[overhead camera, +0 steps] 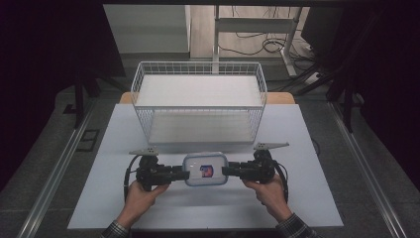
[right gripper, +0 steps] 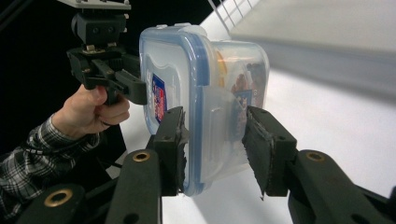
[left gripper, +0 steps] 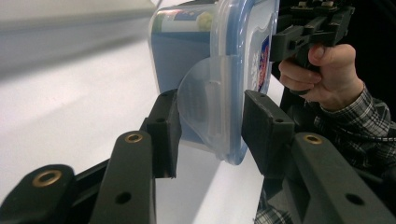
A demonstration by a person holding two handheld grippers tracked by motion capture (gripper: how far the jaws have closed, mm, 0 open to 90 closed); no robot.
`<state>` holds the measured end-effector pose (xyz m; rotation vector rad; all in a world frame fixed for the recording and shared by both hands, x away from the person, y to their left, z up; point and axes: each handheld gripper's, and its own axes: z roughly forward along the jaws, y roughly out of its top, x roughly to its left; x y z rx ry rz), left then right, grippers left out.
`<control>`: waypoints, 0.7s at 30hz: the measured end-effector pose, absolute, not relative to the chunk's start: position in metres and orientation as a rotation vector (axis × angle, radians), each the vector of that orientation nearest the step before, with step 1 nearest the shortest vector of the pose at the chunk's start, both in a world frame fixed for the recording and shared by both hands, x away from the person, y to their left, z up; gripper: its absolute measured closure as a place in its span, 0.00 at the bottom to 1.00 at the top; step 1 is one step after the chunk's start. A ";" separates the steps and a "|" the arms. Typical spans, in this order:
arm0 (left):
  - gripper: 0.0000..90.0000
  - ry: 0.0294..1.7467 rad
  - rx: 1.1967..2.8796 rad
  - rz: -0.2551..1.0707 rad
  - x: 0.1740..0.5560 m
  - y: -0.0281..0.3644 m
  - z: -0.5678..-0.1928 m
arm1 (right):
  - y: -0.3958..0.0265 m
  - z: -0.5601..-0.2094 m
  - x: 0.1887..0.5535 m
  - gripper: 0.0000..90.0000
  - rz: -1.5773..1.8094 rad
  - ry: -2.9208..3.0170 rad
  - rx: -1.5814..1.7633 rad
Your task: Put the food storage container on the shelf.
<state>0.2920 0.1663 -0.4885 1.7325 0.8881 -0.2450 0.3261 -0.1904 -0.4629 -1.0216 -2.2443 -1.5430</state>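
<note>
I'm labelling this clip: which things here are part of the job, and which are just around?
In the job: food container, left gripper, right gripper, likely the wire basket.
Just around: floor cables, metal stand.

The high view looks forward and down over the whole worktop [overhead camera: 148,198]. Each gripper view rides close behind its own jaws (tilted sideways), facing inward; all three share the lidded container [overhead camera: 205,169] [left gripper: 219,60] [right gripper: 205,93].

Food box [overhead camera: 205,168] on the table [overhead camera: 124,198], between left gripper [overhead camera: 181,174] and right gripper [overhead camera: 229,171]; wire basket [overhead camera: 198,101] behind it.
</note>
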 end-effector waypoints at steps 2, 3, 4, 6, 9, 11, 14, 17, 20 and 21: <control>0.64 0.891 1.726 -0.237 0.295 0.168 -0.484 | -0.188 -0.457 0.331 0.65 -1.552 -2.245 -1.018; 0.64 0.892 1.722 -0.236 0.297 0.170 -0.481 | -0.186 -0.454 0.333 0.65 -1.552 -2.250 -1.016; 0.64 0.894 1.717 -0.232 0.298 0.171 -0.479 | -0.185 -0.450 0.335 0.65 -1.556 -2.257 -1.013; 0.64 0.896 1.708 -0.227 0.302 0.172 -0.473 | -0.182 -0.443 0.340 0.65 -1.564 -2.261 -1.011; 0.64 0.896 1.698 -0.213 0.309 0.176 -0.461 | -0.179 -0.432 0.348 0.65 -1.576 -2.261 -1.006; 0.64 0.894 1.693 -0.200 0.313 0.179 -0.452 | -0.177 -0.425 0.353 0.65 -1.589 -2.259 -0.999; 0.64 0.893 1.684 -0.182 0.321 0.182 -0.437 | -0.173 -0.412 0.361 0.65 -1.611 -2.251 -0.992; 0.64 0.886 1.683 -0.164 0.329 0.185 -0.423 | -0.170 -0.399 0.370 0.65 -1.632 -2.255 -0.980; 0.64 0.878 1.681 -0.157 0.335 0.187 -0.413 | -0.167 -0.385 0.378 0.65 -1.651 -2.258 -0.972; 0.64 0.872 1.675 -0.157 0.342 0.189 -0.404 | -0.166 -0.380 0.381 0.65 -1.659 -2.259 -0.973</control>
